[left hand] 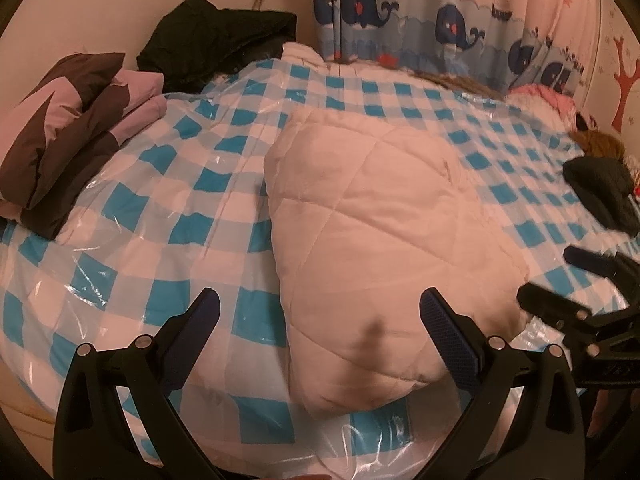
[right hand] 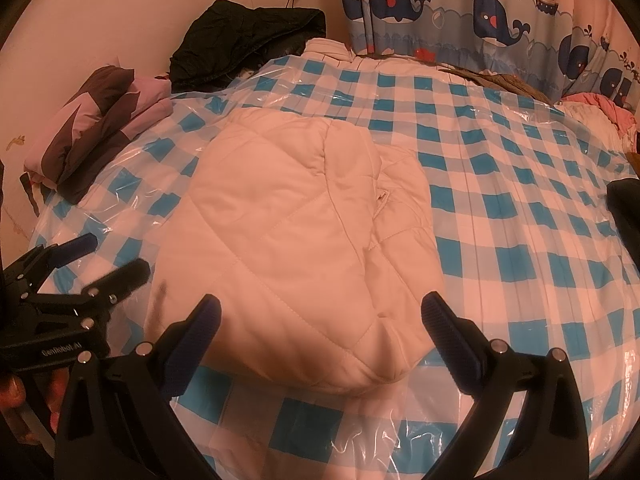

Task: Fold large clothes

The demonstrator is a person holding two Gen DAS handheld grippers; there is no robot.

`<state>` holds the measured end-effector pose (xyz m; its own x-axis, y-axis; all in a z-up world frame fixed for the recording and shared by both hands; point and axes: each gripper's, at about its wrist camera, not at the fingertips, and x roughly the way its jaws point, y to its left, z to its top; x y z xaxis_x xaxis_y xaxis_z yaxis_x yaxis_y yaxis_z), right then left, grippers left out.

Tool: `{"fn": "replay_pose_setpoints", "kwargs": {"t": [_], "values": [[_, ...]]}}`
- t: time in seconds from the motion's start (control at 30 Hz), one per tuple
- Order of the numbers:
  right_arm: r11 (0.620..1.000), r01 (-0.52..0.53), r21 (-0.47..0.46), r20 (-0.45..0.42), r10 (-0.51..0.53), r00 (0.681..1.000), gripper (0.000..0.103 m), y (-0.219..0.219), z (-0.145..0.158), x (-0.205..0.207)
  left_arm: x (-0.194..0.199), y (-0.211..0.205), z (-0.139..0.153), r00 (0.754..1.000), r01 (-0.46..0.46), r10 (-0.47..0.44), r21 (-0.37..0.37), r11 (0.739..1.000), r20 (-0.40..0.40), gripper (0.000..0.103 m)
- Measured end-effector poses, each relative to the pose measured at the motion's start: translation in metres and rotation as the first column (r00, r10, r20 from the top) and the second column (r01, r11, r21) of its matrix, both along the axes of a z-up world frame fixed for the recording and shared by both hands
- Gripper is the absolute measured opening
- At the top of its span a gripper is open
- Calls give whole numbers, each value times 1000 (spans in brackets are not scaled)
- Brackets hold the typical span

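**On the checked bed: folded quilted coat, both grippers clear**

Mid-bed, on the blue-and-white checked sheet (right hand: 500,184) under a clear plastic film, lies a cream quilted coat (right hand: 296,240), already folded into a compact bundle. Left gripper (left hand: 320,316) hangs over the coat's near left edge, jaws spread wide, holding nothing. Right gripper (right hand: 320,316) sits over the near right edge, jaws likewise wide apart and empty. Neither seems to touch the fabric, though contact is hard to judge from these views.

Orientation: long axis runs from the near edge of the bed away toward the whale-print curtain (right hand: 480,8). Rounded, bulging fold end points toward the cameras; the far end is straighter and flatter. A seam and one overlapped layer run lengthwise down the right half.

Risks, as I judge them:
- Padding is springy; the top layer may puff up and slide open if released without pressing.
- Plastic film looks slick, so the whole bundle could skate away when pushed or pinched from one side.
- A jaw closing low could catch film along with the fabric and drag it.
- Gripping only the upper layer would peel the fold apart.

Other clothing: purple-and-brown folded garment (right hand: 100,124) at far left, black jacket (right hand: 248,40) by the wall.
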<state>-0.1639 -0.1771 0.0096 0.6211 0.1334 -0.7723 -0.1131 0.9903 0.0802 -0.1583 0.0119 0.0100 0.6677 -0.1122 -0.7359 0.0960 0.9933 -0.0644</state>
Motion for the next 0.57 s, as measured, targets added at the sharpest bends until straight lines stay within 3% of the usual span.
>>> {"fn": "replay_pose_setpoints", "kwargs": {"t": [0.1, 0.3, 0.57], "values": [[1000, -1, 0, -1, 1, 1000, 96, 1, 0, 0, 3, 7, -1, 1000, 0, -2, -41, 999, -31, 96], [1000, 5, 5, 5, -5, 1000, 96, 3, -1, -3, -3, 9, 0, 1000, -28, 28, 1, 1000, 9, 96], [1000, 8, 10, 14, -9, 1000, 96, -2, 8, -8, -6, -1, -5, 999, -36, 37, 34, 999, -22, 96]]}}
